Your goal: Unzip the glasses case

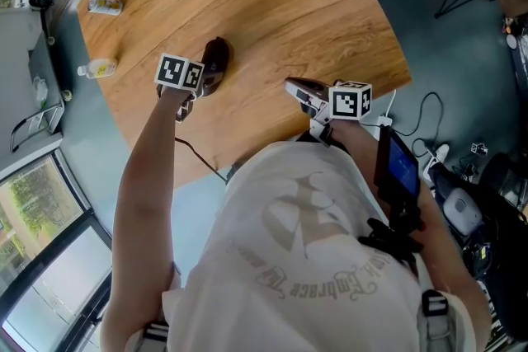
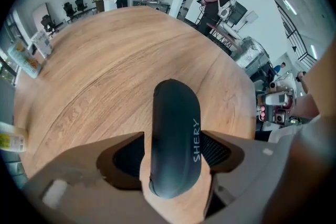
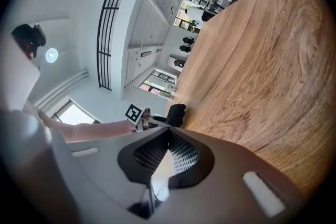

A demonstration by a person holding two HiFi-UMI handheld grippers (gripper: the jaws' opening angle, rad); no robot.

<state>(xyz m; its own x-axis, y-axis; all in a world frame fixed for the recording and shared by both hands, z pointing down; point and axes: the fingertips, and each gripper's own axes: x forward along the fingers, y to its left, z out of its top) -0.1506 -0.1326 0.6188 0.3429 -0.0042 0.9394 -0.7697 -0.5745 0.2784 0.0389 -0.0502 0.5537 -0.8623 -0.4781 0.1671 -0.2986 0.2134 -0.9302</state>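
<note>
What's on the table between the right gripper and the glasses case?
Nothing. In the head view, only bare wooden table lies between the right gripper and the glasses case.

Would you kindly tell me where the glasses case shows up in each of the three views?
Head view: the case lies left of centre, on the table.
Left gripper view: the case fills the lower centre, large and lengthwise.
Right gripper view: the case is small and dark, just left of centre.
Shared landmark: the wooden table, seen in all three.
</note>
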